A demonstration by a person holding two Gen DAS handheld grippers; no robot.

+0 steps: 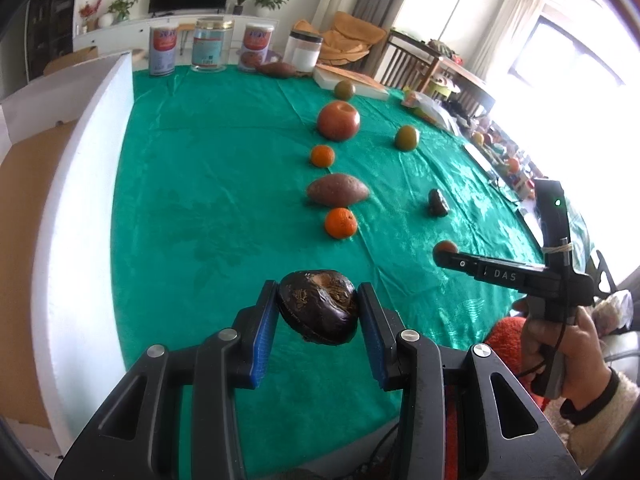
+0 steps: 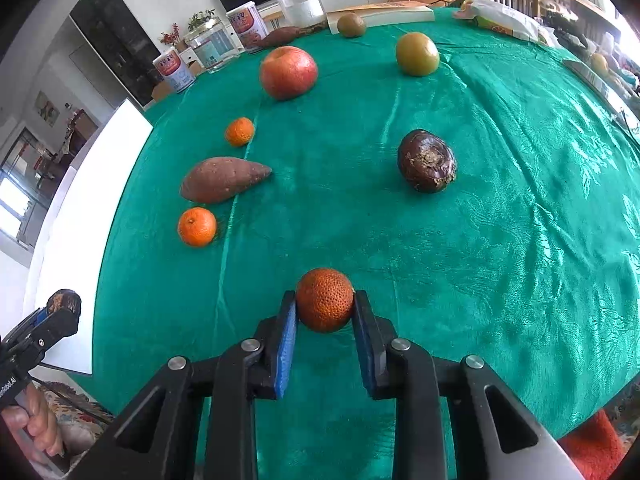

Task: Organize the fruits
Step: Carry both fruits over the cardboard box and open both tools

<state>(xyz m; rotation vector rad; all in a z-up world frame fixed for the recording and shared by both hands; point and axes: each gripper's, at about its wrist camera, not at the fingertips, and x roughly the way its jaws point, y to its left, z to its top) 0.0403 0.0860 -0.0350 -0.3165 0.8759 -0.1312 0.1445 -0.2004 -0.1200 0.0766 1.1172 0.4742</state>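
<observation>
Clamped between the blue pads of the left gripper (image 1: 317,309): a dark purple, wrinkled fruit (image 1: 318,306), lifted clear of the green tablecloth (image 1: 200,184). Gripped likewise by the right gripper (image 2: 325,312): a small rough-skinned orange fruit (image 2: 325,299), pads pressed to both its sides, low over the cloth near the front edge.

Spread beyond on the cloth, in a rough line on the left of the right wrist view: a tangerine (image 2: 197,226), a sweet potato (image 2: 224,179) just behind it, a smaller tangerine (image 2: 239,131), then a red apple (image 2: 288,72). Lying apart to the right: a second dark purple fruit (image 2: 426,160), and farther back a green-yellow round fruit (image 2: 417,54). Nearer the far edge, another greenish-brown fruit (image 2: 351,24) beside a flat white box (image 2: 384,16).

Ranged along the far rim: two printed tins (image 1: 163,50), a clear glass jar (image 1: 213,44), a white-filled container (image 1: 305,50) and another sweet potato (image 1: 278,69). Along the left side, a white foam board (image 1: 80,200). At the right of the left wrist view, a hand (image 1: 560,344) round the right gripper's handle.
</observation>
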